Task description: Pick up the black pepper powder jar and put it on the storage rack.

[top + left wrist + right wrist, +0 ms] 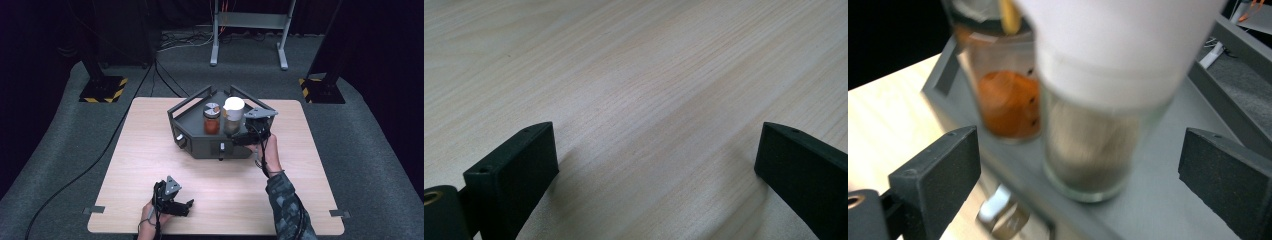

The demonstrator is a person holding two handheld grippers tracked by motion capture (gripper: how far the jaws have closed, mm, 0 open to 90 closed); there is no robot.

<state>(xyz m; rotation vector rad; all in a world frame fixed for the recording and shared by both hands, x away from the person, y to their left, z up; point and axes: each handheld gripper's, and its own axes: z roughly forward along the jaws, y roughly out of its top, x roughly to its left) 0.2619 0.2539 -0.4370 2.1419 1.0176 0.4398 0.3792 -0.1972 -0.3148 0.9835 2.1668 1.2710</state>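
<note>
Down at seven o'clock on the counter [150,150], the left gripper [189,204] rests with fingers spread, nothing between. Right gripper [1078,165], fingers wide apart, faces the white-lidded jar [1098,125] in the grey tray [200,145], one o'clock from center, not touching it.

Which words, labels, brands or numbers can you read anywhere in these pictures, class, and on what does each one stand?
No text can be read in any view.
White-lidded jar: no wording shows; the picture is blurred.
Orange-filled jar: a few dark marks on the glass, too blurred to read.
Grey tray: small light fittings on its front wall, too small to tell.
Wooden table: bare grain, no print.
</note>
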